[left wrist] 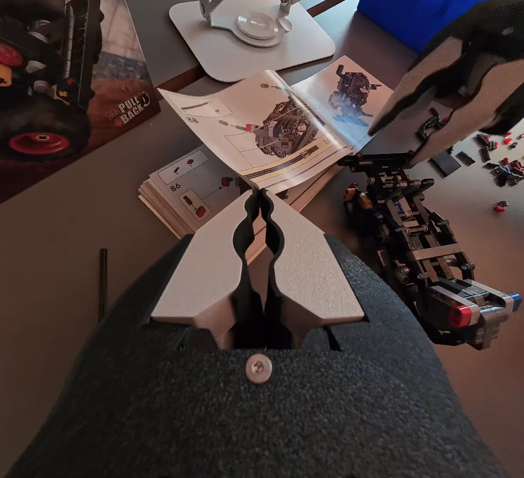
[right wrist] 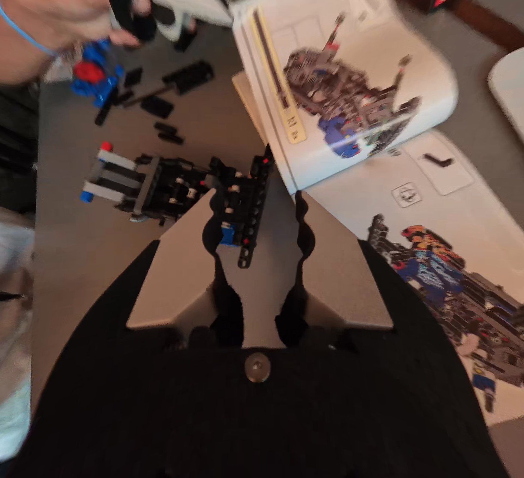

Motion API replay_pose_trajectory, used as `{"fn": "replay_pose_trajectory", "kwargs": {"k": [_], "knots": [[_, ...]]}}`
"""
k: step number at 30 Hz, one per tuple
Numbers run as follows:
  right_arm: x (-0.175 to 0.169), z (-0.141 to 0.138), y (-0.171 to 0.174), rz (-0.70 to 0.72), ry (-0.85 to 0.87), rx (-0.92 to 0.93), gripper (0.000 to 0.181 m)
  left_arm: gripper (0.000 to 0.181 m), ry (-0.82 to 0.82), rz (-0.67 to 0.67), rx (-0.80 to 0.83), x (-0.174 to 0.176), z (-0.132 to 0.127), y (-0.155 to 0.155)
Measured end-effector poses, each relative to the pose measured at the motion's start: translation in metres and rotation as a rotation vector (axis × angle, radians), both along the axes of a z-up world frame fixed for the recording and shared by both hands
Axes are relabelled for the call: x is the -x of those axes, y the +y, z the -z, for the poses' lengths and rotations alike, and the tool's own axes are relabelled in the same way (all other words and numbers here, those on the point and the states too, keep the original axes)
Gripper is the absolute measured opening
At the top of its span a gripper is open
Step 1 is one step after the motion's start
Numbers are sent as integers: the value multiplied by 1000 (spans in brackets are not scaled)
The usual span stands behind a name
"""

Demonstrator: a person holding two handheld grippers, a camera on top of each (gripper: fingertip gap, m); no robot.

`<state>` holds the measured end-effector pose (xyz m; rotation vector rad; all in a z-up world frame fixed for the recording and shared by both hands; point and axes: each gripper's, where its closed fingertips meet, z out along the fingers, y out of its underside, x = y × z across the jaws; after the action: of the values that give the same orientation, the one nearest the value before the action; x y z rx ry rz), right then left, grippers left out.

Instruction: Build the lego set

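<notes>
The half-built black and grey lego model point(left wrist: 411, 237) lies on the brown table right of the open instruction booklet point(left wrist: 255, 123). My left gripper point(left wrist: 259, 192) is shut, and its tips pinch the lower edge of a lifted, curling page. My right gripper point(right wrist: 255, 194) is open and empty. It hovers over the model's point(right wrist: 175, 186) long black beam, beside the booklet point(right wrist: 354, 89). The right gripper also shows in the left wrist view point(left wrist: 425, 129), above the model's far end. The left gripper point(right wrist: 221, 7) shows blurred at the page corner, held by a hand point(right wrist: 51, 10).
The lego box point(left wrist: 56, 67) stands at the left, a silver stand point(left wrist: 249, 36) behind the booklet, a blue bin point(left wrist: 425, 4) at the back right. Loose small pieces point(left wrist: 499, 160) lie right of the model. A black axle point(left wrist: 103, 282) lies left. A blue and red sub-assembly point(right wrist: 96, 72) sits among black pieces. About 15 cm separates my left fingertips from my right.
</notes>
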<state>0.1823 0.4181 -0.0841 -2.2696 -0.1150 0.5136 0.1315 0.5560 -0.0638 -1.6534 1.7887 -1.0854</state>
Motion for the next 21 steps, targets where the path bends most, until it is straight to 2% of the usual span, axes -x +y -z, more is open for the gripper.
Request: {"fn": "replay_pose_trajectory", "kwargs": {"k": [2, 6, 8, 11, 18, 21], "knots": [[13, 18, 0, -68, -7, 103, 46, 0, 4, -5, -9, -2, -1, 1], [29, 28, 5, -131, 194, 198, 26, 0, 10, -19, -20, -2, -2, 2], [41, 27, -4, -209, 295, 224, 19, 0, 7, -24, -30, 0, -3, 3], [57, 28, -28, -310, 324, 261, 15, 0, 13, -32, -44, 6, -1, 6], [56, 24, -55, -311, 330, 282, 14, 0, 172, -37, -102, 31, 39, 12], [45, 11, -51, -280, 357, 237, 31, 0, 184, -27, -107, 32, 44, 12]]}}
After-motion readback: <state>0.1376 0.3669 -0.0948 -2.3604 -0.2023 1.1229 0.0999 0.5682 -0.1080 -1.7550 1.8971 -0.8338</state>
